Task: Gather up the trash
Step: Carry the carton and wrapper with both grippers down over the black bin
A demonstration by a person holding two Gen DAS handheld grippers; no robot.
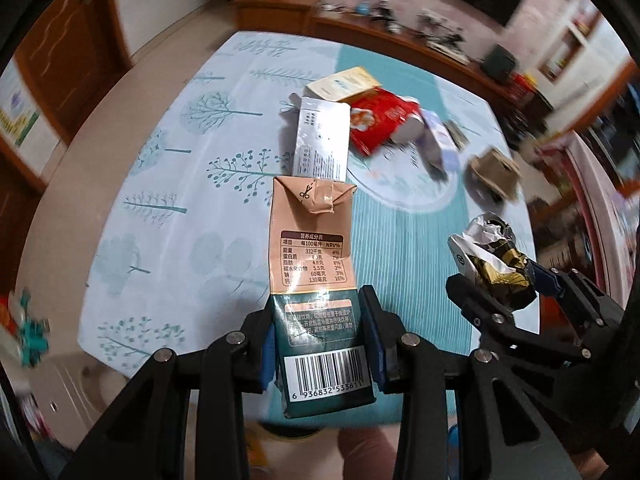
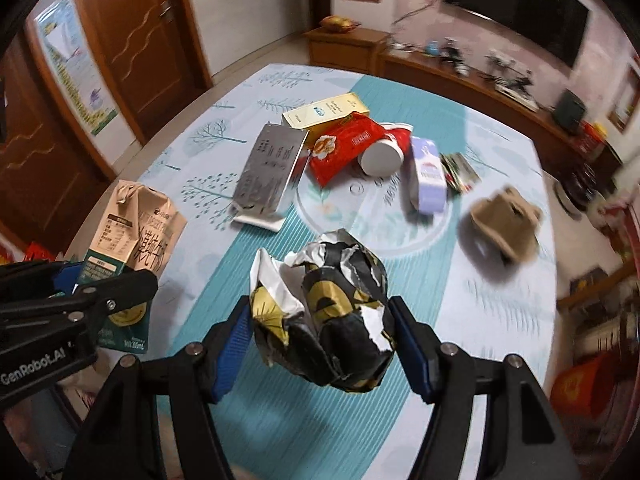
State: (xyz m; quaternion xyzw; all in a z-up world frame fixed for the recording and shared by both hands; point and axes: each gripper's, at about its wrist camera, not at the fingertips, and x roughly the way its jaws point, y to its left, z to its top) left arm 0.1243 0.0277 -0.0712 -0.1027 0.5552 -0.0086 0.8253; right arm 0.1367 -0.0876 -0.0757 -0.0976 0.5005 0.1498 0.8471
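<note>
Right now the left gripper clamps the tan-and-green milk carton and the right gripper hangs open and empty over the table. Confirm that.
Wrong on the right gripper: it is shut on a crumpled black, gold and white paper wrapper, as the right wrist view shows. The rest stands: the left gripper clamps the tan-and-green milk carton above the tree-patterned tablecloth.

1. a tan and green milk carton (image 1: 316, 280), barcode toward the camera, held above the table.
2. a crumpled black, gold and white wrapper ball (image 2: 326, 320), also held aloft.
3. on the table: silver carton (image 2: 270, 170), cream box (image 2: 326, 114), red packet (image 2: 346, 144), lilac carton (image 2: 428, 176), brown crumpled paper (image 2: 504, 224).
</note>
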